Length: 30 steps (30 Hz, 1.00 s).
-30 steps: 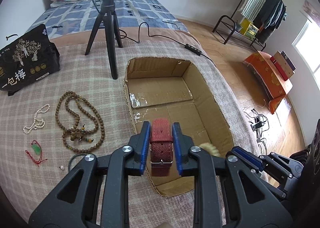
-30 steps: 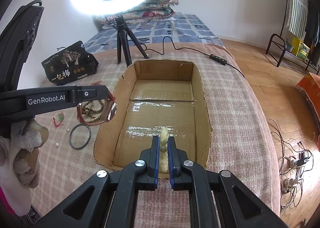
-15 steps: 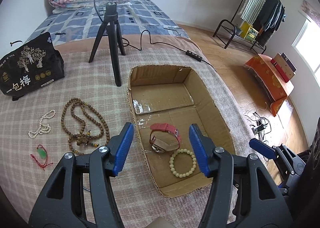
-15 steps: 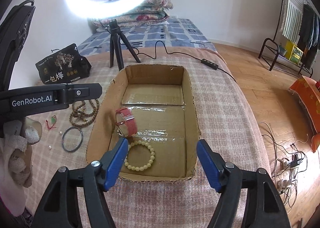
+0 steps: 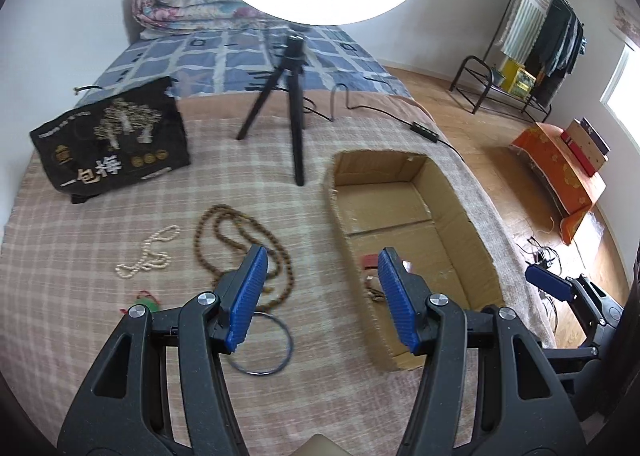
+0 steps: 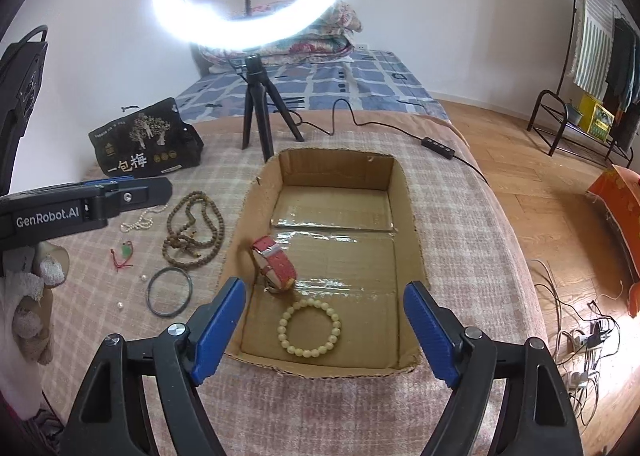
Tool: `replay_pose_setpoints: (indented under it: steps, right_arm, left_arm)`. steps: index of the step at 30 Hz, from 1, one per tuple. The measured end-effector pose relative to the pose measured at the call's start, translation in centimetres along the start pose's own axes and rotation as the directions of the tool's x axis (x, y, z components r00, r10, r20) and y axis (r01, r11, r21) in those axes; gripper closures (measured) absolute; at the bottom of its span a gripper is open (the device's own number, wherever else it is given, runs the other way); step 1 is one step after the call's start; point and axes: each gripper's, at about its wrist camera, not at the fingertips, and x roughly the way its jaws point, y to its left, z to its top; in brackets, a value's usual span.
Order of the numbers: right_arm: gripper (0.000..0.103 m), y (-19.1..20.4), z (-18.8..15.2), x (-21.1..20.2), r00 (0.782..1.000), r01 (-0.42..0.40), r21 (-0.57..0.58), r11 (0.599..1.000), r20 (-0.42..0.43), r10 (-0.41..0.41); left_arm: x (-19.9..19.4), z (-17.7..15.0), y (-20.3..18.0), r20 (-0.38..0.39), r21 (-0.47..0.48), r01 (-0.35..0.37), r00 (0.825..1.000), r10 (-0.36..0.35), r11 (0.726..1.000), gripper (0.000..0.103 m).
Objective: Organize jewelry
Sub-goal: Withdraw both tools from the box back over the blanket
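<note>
The red watch (image 6: 275, 264) and the pale bead bracelet (image 6: 310, 330) lie side by side inside the cardboard box (image 6: 412, 216), the right gripper (image 6: 325, 330) above its near end opening wider with nothing clamped, while the left gripper (image 5: 320, 298), spread and empty, hovers over the box's left wall.

Left tool (image 5: 318, 298) hangs with jaws apart, nothing between them; right tool (image 6: 324, 330) tilts downward, jaws opening, empty.
</note>
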Motion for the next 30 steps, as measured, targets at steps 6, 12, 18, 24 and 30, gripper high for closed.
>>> replay_pose_setpoints:
  steps: [6, 12, 18, 24, 30]
  right_arm:
    - [0.020, 2.0, 0.8, -0.3, 0.997, -0.069, 0.003, 0.998, 0.018, 0.069]
    - [0.020, 4.7, 1.3, 0.0, 0.993, -0.113, -0.037, 0.993, 0.023, 0.114]
    - [0.020, 7.6, 1.7, 1.2, 0.988, -0.156, -0.074, 0.985, -0.002, 0.156]
    - [0.020, 10.2, 2.1, 3.6, 0.978, -0.204, -0.078, 0.976, -0.052, 0.200]
    - [0.020, 11.7, 3.0, 6.1, 0.968, -0.239, -0.040, 0.970, -0.094, 0.234]
  left_arm:
    - [-2.6, -0.3, 4.5, 0.051, -0.050, -0.044, 0.998, 0.047, 0.998, 0.044]
    - [-4.0, -1.4, 7.6, 0.051, -0.051, -0.102, 0.993, 0.105, 0.993, 0.044]
    - [-4.5, -3.1, 9.9, 0.028, -0.036, -0.138, 0.990, 0.139, 0.990, 0.044]
    - [-4.8, -5.1, 12.1, 0.000, -0.040, -0.151, 0.989, 0.151, 0.988, 0.044]
    - [-4.7, -7.1, 13.5, -0.028, -0.034, -0.132, 0.991, 0.131, 0.991, 0.044]
